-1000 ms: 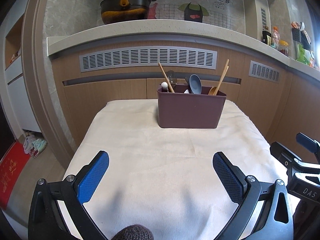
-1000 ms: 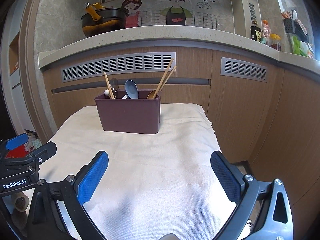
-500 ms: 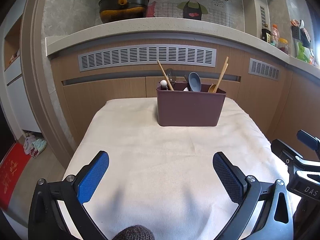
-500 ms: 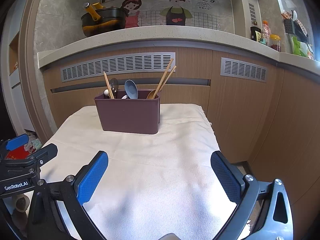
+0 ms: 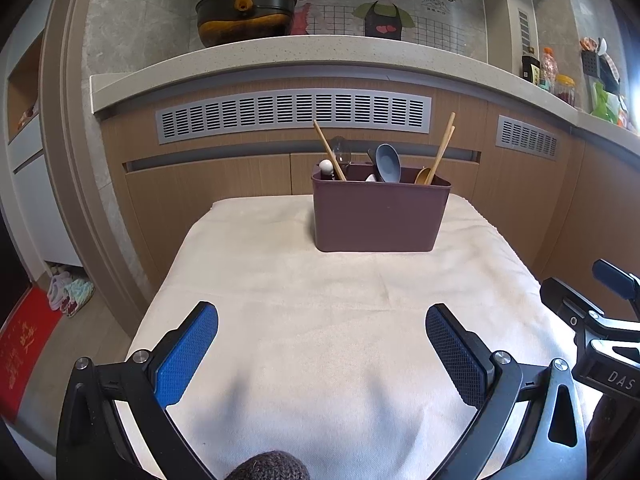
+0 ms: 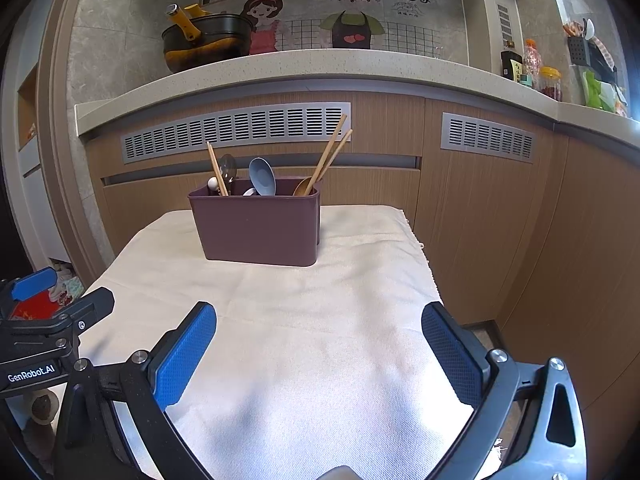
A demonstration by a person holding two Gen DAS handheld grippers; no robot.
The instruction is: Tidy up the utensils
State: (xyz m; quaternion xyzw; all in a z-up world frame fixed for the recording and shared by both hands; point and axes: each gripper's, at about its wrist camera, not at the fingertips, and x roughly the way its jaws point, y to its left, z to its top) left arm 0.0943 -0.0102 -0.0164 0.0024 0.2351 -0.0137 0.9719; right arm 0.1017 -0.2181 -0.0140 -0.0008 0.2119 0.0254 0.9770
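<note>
While both the left gripper (image 5: 322,338) and right gripper (image 6: 319,336) hover wide apart and empty, the utensil caddy (image 5: 380,216) stands well ahead on the cloth (image 5: 320,320); its chopsticks (image 5: 442,150) look light, stiff, slippery; pinch them by the upper shafts.

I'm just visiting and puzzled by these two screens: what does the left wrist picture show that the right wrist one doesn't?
Only the left wrist view shows the right tongs at its edge. Only the right wrist view shows the left tongs and the girl cartoon's face. Both show the maroon utensil holder on the cream cloth, holding chopsticks, a grey-blue spoon and a wooden spoon, plus the black pan on the counter. Both tongs are open and empty.
</note>
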